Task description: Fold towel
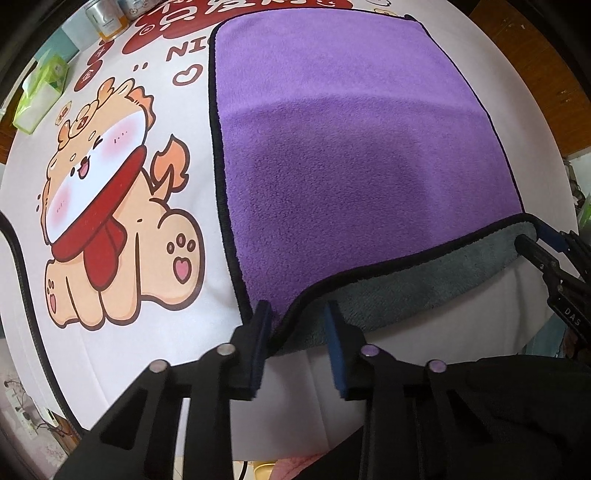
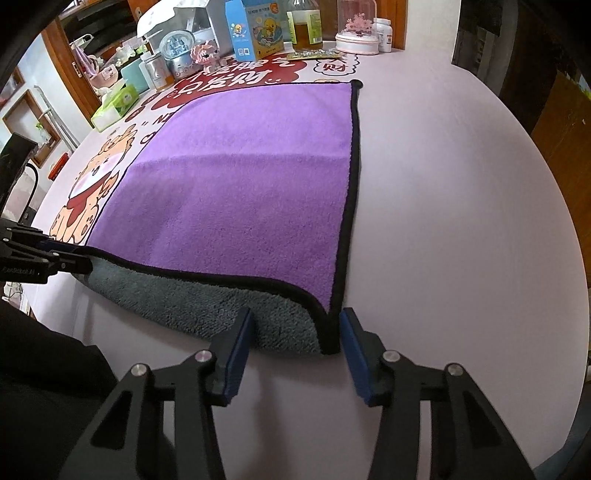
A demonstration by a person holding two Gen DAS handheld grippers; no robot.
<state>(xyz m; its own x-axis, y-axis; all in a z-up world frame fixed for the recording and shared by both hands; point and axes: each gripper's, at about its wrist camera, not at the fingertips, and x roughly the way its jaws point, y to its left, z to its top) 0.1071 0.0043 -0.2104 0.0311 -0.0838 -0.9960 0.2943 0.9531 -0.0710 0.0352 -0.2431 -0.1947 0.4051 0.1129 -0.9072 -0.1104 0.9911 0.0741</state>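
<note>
Two grippers sit at the near edge of a purple towel point(image 2: 240, 177) w/ black trim, spread on a white tablecloth point(image 2: 443, 184) printed w/ a cartoon dog point(image 1: 110, 221) and red lettering. Near edge of the towel is curled up off the cloth, showing its grey underside point(image 2: 192, 295). Left gripper point(image 1: 297, 314) is at the near-left corner, jaws apart, black hem running between the blue pads point(image 1: 264, 325); not pinched as far as the left wrist view shows. Right gripper point(image 2: 295, 325) is at the near-right corner, jaws wide, the turned-up corner lying between the pads point(image 2: 240, 343), no visible squeeze. Far half of the towel lies flat, a faint crease across its middle. Back of the table: tissue pack point(image 2: 114, 105), blue duck carton point(image 2: 255, 29), bottle of amber liquid point(image 2: 304, 26), pink domed ornament point(image 2: 357, 27), snow globe point(image 2: 179, 51), metal can point(image 2: 157, 74).
</note>
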